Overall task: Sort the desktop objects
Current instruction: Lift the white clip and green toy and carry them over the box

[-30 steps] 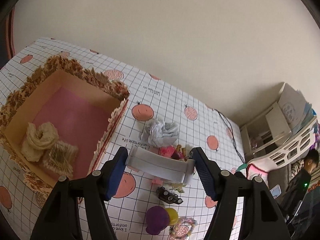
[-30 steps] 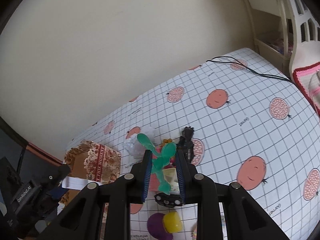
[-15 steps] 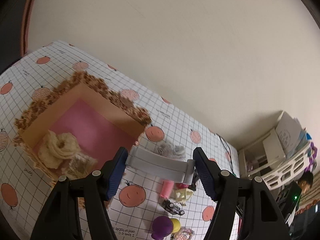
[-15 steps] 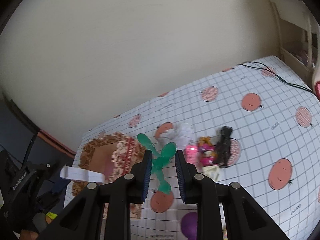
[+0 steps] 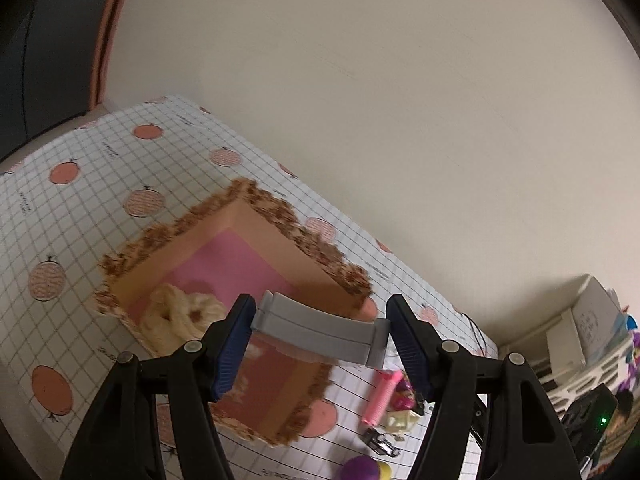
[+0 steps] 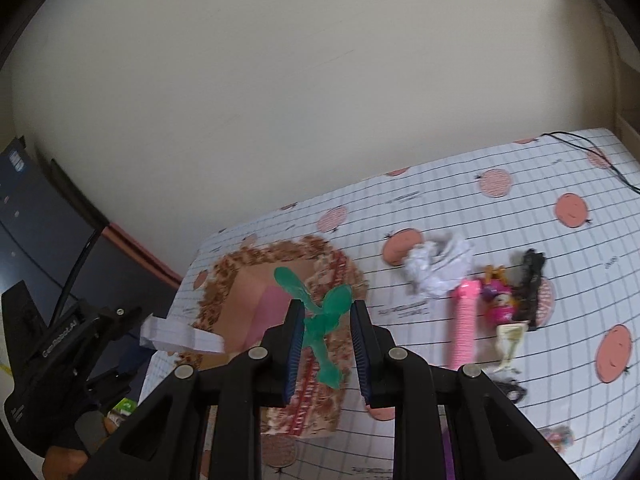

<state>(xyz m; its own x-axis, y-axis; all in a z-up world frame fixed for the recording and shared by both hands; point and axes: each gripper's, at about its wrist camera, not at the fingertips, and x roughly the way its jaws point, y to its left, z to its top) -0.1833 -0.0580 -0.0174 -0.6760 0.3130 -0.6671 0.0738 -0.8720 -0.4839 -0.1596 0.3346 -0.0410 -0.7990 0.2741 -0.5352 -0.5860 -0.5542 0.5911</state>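
1. Left hand-held gripper: lower centre of the left wrist view; its blue pads are clamped on the two ends of a grey curved strip, which spans the gap between them and hangs over the near edge of the box.
2. Box: open, with a brown patterned rim and pink floor, left of centre on the surface, which carries a white checked cloth printed with orange fruit. A cream knitted piece lies in its lower left corner.
3. Right hand-held gripper: lower centre of the right wrist view; its pads stand close together, clamped on a green plastic toy whose two lobes stick up above the fingers, in front of the box.
4. Loose things on the cloth, right of centre in the right wrist view: crumpled white paper, pink ribbed tube, small pink figure, black toy, cream piece.
5. The left hand-held gripper with its strip appears at the lower left of the right wrist view.
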